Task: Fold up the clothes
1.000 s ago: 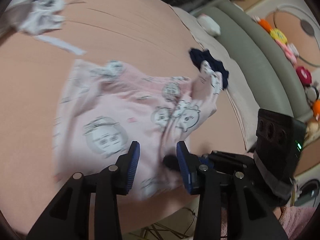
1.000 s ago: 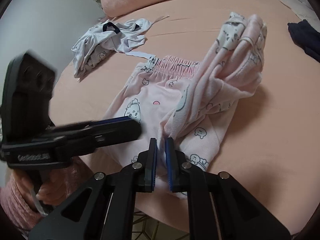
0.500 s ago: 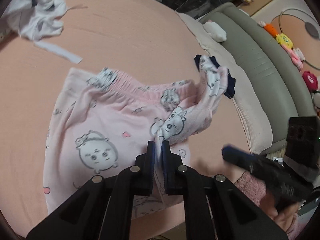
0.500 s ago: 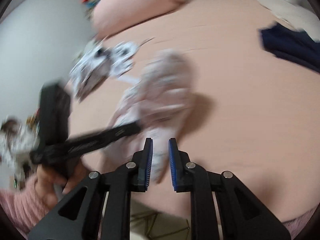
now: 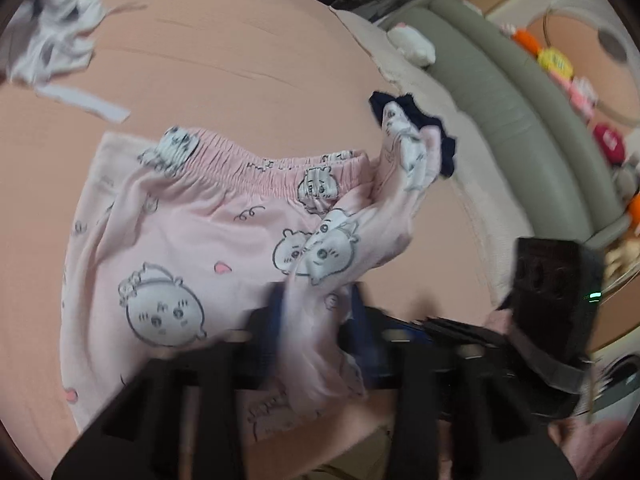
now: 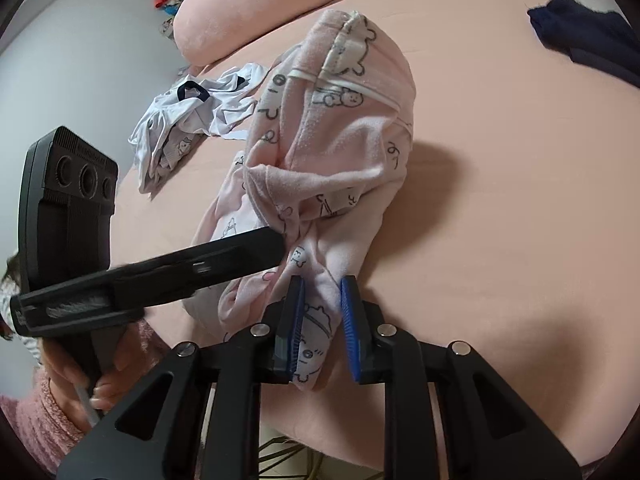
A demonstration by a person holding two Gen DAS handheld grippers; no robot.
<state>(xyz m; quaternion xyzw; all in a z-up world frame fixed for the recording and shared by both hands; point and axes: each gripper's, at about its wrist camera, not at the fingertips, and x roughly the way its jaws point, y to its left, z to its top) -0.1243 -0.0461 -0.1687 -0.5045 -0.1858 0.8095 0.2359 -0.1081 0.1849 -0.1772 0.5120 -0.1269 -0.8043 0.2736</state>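
Note:
Pink pajama pants (image 5: 192,248) with cartoon prints lie on the peach bed sheet (image 5: 240,60), waistband away from me. One leg is bunched up in a heap (image 6: 340,140). My left gripper (image 5: 318,316) is blurred and its jaws are opening; the pads stand apart with a fold of the pants hanging between them. My right gripper (image 6: 322,320) is also opening. The hem lies between its blue pads (image 6: 294,320), against the left one and clear of the right one. From the right wrist view, the left gripper (image 6: 276,246) reaches in from the left.
A crumpled white garment (image 6: 188,120) lies at the bed's far left and a navy one (image 6: 588,40) at the right. A pink pillow (image 6: 256,8) is at the head. A grey padded frame (image 5: 520,120) with toys borders the bed. The mattress edge is just below the grippers.
The left jaws closed on a fold of the pants half a second ago and have now spread apart. The right jaws, shut on the hem before, have parted.

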